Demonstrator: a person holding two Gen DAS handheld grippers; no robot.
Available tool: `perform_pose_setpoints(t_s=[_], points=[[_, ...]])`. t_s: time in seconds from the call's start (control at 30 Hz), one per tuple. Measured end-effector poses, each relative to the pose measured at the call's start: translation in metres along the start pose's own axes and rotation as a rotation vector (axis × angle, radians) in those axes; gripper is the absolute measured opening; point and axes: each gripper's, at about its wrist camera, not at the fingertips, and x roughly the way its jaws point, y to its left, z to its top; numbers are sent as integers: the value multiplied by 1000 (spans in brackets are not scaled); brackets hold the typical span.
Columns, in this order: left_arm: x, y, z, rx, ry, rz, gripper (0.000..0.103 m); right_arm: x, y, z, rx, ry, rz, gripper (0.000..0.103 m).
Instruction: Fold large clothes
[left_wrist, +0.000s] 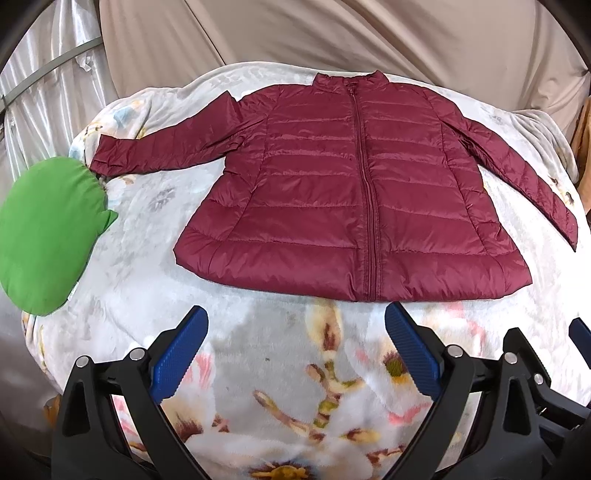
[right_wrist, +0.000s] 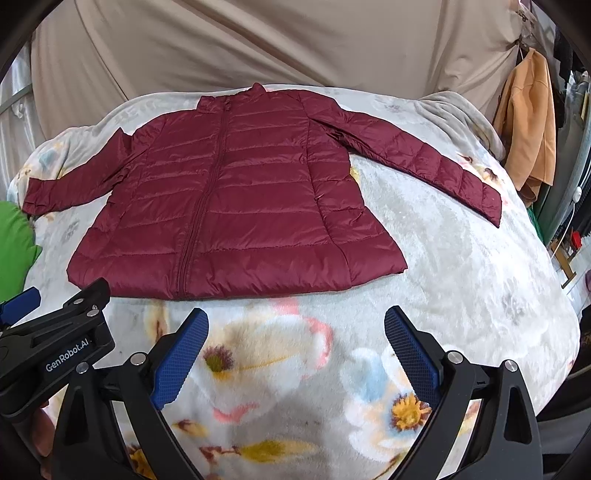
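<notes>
The quilted maroon puffer jacket (left_wrist: 354, 192) lies flat ahead on the floral fleece blanket (left_wrist: 280, 369), sleeves spread sideways, its hem just beyond my left gripper (left_wrist: 295, 350) and right gripper (right_wrist: 295, 350), both spread empty

Jacket (left_wrist: 347, 192) is maroon quilted puffer cloth, slick with a slight sheen, stitched in horizontal bands, matching fabric zipper tape. Blanket (left_wrist: 280, 369) underneath is fluffy fleece, matt, floral print. Green pouch (left_wrist: 44, 236) is smooth matt thin cloth. Left gripper (left_wrist: 295, 350) and right gripper (right_wrist: 295, 350) have black matt plastic frames, shiny metal rivets, blue rubbery pads (right_wrist: 177, 358) with fine grid texture. Backdrop sheet (right_wrist: 258, 44) is beige matt cloth, creased.
</notes>
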Motion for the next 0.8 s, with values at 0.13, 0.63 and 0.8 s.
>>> perform_pose_setpoints(t_s=[0.13,0.63,0.8], points=[[0,0,0,0,1,0,94,0,-1,2,-1,2,2,95],[-1,0,-1,1,-3,4,94,-1,-2,2,-3,-2,3,95],[-1,0,0,3,-2,4,94,-1,-1,2,-3,-1,2,95]])
